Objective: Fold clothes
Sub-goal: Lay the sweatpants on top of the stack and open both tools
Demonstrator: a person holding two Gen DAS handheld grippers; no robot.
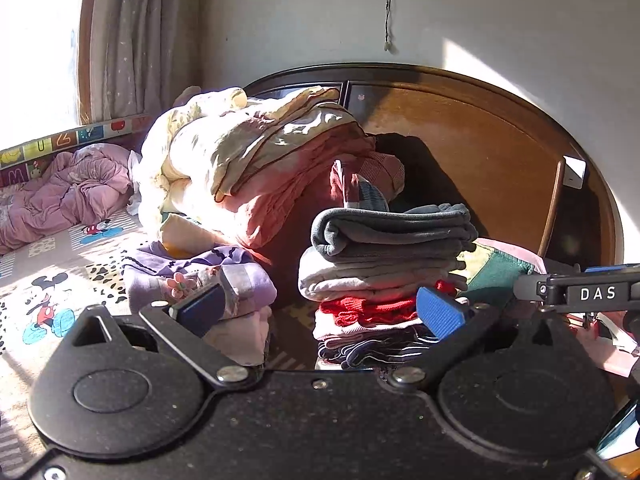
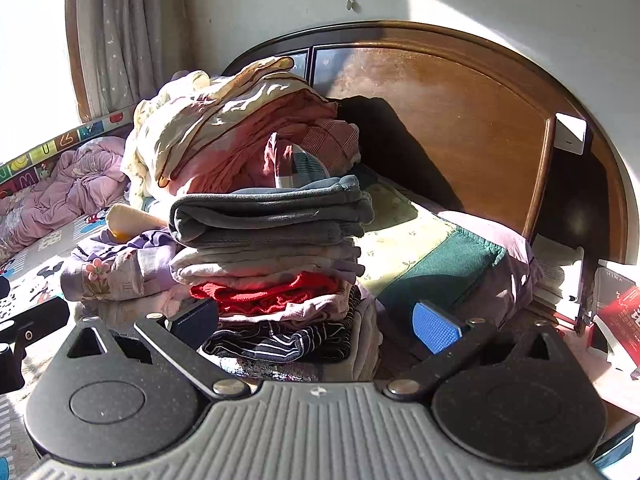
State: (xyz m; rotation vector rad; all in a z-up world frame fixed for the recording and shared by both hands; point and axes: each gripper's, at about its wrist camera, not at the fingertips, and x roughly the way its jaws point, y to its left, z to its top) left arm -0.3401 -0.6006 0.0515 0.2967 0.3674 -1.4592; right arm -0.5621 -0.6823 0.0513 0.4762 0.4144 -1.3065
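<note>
Confirm first that both tools are unloaded: the left gripper (image 1: pixel 320 310) has its jaws spread wide with nothing between the blue pads, and the right gripper (image 2: pixel 320 322) shows the same, jaws apart and empty. Directly ahead of you on the bed (image 1: pixel 52 264) stands the folded stack (image 2: pixel 276 256), topped by a dark grey garment (image 2: pixel 268 210), with pale layers, a red knit (image 2: pixel 264 294) and a striped piece (image 2: pixel 280 342) lower down; its edges line up fairly squarely, so treat this portion as finished. Just beside the stack, on its left, lies a lilac flowered garment (image 1: pixel 192 272), creased and only loosely gathered over a pale pink piece; judge this the likely next item. Behind both, against the wooden headboard (image 2: pixel 460 128), a large heap of cream and pink cloth (image 1: pixel 248 160) is piled unfolded; whether it is bedding or clothing cannot be told. A crumpled mauve item (image 1: pixel 64 192) lies well apart near the curtain (image 1: pixel 136 36). To the right of the stack rests a green and yellow cloth (image 2: pixel 436 256), laid fairly flat. Estimate the task as partly complete: one tidy stack done, several pieces outstanding.
</note>
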